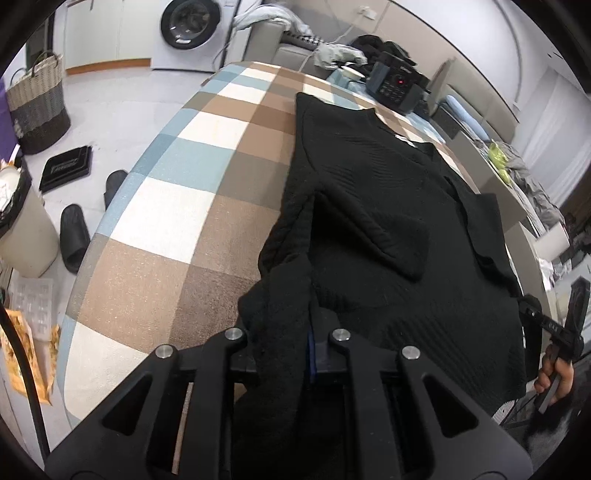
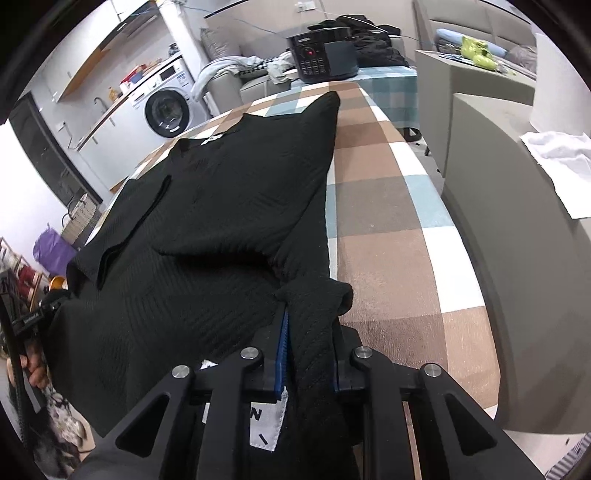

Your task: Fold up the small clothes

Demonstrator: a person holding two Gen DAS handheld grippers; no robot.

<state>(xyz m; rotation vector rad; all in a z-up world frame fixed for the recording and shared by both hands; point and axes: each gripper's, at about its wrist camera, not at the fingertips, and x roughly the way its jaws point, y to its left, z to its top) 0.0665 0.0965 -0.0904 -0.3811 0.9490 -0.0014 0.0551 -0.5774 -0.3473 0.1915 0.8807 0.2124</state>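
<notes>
A black ribbed knit top [image 1: 388, 221] lies on the checked table [image 1: 192, 199], collar at the far end, both sleeves folded in over the body. My left gripper [image 1: 291, 332] is shut on the near left hem corner, with cloth bunched between its fingers. In the right wrist view the same top [image 2: 207, 206] shows. My right gripper [image 2: 310, 343] is shut on the near right hem corner, with a white care label [image 2: 267, 421] hanging below. Both corners are held slightly raised at the table's near edge. The right gripper also shows at the left view's right edge [image 1: 554, 328].
A black cooker [image 1: 395, 83] stands at the table's far end. Left of the table are slippers [image 1: 75, 236], a woven basket [image 1: 37, 107], a bin [image 1: 26, 229] and a washing machine [image 1: 192, 33]. Right of it is a grey cabinet [image 2: 517, 221] with white cloth [image 2: 561, 166].
</notes>
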